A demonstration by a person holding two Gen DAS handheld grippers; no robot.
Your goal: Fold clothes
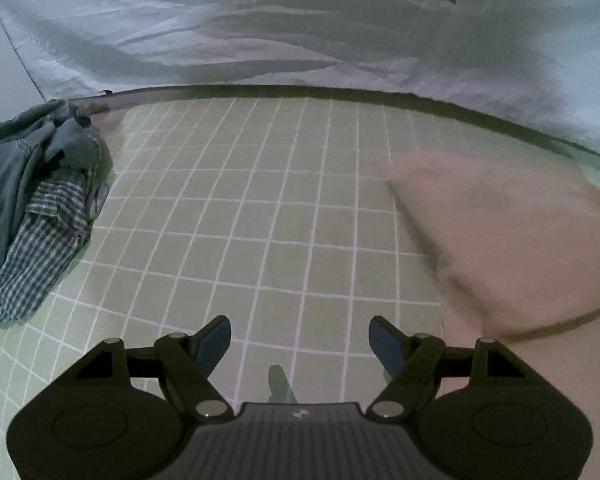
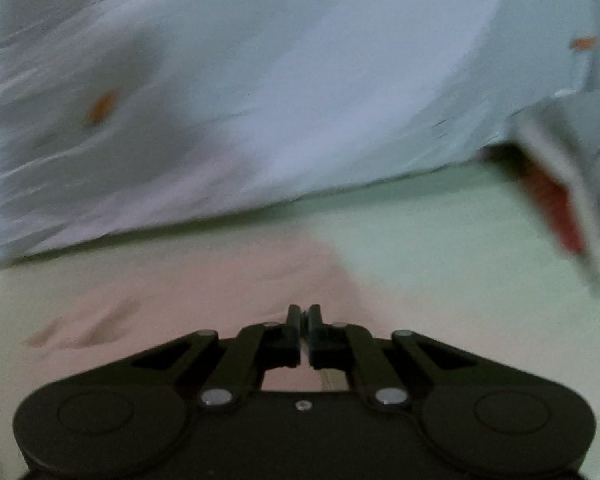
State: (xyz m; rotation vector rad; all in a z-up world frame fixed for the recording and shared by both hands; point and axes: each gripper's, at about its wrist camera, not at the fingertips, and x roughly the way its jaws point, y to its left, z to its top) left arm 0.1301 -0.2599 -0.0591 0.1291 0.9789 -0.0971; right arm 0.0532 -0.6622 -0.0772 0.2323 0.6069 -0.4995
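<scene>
left gripper [image 1: 300, 344], jaws spread and empty, over the green gridded mat [image 1: 260, 208]. right gripper [image 2: 303, 320], clenched, over the pink garment [image 2: 204, 288]; whether it pinches cloth cannot be told. ahead-right of left gripper, the garment looks folded; ahead-left, a heap of clothes [image 1: 40, 200] is not yet folded.
</scene>
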